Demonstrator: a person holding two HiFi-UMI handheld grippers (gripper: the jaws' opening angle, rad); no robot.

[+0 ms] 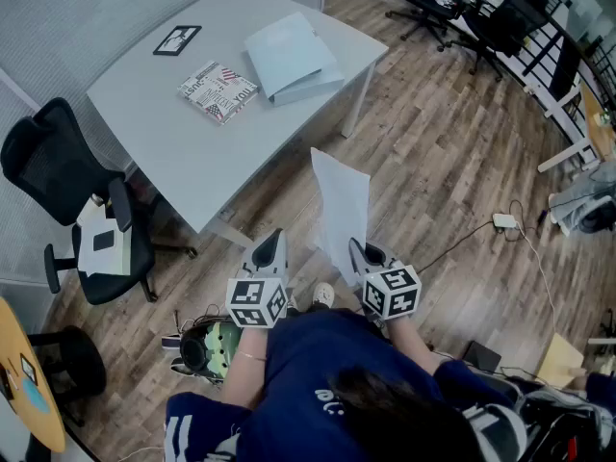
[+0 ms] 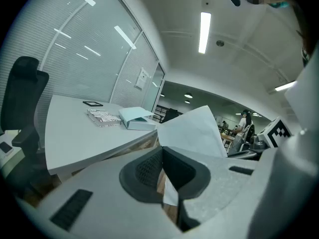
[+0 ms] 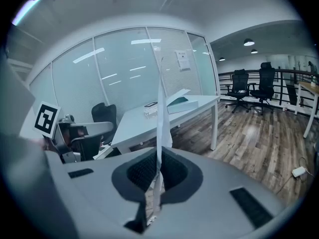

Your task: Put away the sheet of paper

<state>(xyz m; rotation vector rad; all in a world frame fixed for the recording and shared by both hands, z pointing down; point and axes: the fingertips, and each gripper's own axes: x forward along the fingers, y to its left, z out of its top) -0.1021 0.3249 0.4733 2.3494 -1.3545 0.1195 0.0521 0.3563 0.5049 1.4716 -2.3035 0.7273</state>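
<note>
A white sheet of paper (image 1: 342, 210) stands upright over the wooden floor, in front of the person. My right gripper (image 1: 358, 251) is shut on the sheet's lower edge. In the right gripper view the sheet (image 3: 160, 113) rises edge-on from between the closed jaws of that gripper (image 3: 158, 159). To the left of the sheet, and apart from it, my left gripper (image 1: 272, 239) is shut with nothing held. The left gripper view has its jaws (image 2: 162, 156) closed, with the sheet (image 2: 192, 133) just beyond them to the right.
A grey table (image 1: 164, 133) ahead carries a pale blue folder (image 1: 291, 58), a printed magazine (image 1: 218, 91) and a black-framed tablet (image 1: 177, 39). A black office chair (image 1: 58, 162) stands at its left. A cable and adapter (image 1: 505, 221) lie on the floor at right.
</note>
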